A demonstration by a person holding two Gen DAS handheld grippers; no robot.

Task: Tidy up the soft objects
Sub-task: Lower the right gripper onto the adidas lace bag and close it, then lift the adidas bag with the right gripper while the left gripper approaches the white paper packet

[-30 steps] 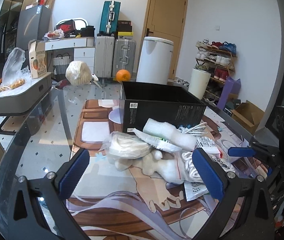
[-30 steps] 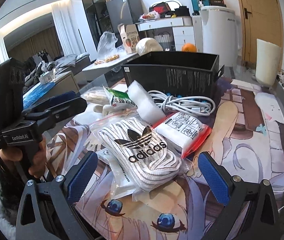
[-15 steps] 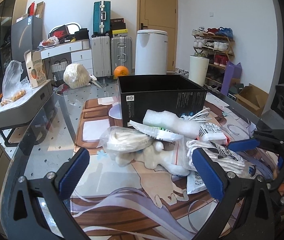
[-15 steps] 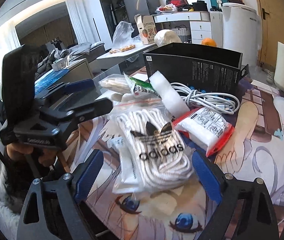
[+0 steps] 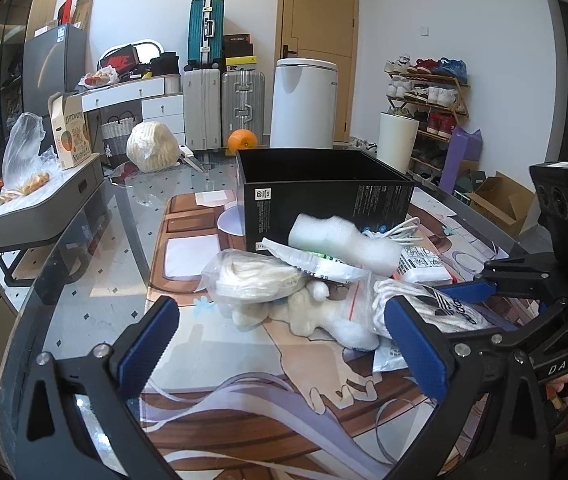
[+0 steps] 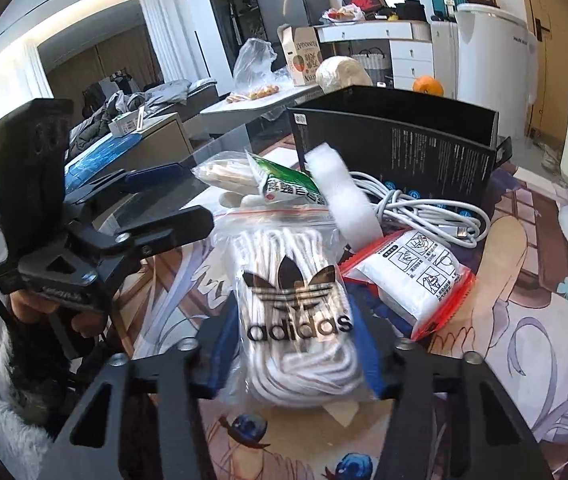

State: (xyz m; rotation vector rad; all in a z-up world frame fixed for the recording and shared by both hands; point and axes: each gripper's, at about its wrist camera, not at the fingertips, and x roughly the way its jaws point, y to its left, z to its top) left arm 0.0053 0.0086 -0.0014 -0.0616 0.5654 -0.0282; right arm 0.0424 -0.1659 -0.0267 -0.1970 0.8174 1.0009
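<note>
A clear zip bag of white cord with an Adidas logo [image 6: 295,280] stands bunched between the blue pads of my right gripper [image 6: 295,344]. Its jaws are closing and both pads press on the bag. In the left wrist view the same bag [image 5: 439,308] shows at the right. My left gripper [image 5: 284,336] hangs open over the printed mat, just short of a white plush toy [image 5: 311,316] and a bag of white stuffing [image 5: 256,276]. A white foam piece [image 6: 343,200], a green-and-white packet [image 6: 287,188] and a red-edged packet [image 6: 411,276] lie in the pile.
An open black box [image 5: 323,188] stands behind the pile, with a coiled white cable [image 6: 423,208] at its foot. An orange [image 5: 242,139] and a wrapped pale bundle [image 5: 150,152] sit at the glass table's far end. The table edge [image 5: 24,312] curves down the left.
My right gripper's jaws have gone from wide apart to pressed against the Adidas bag, which is now squeezed narrow and upright. My left gripper stays open in the same spot.
</note>
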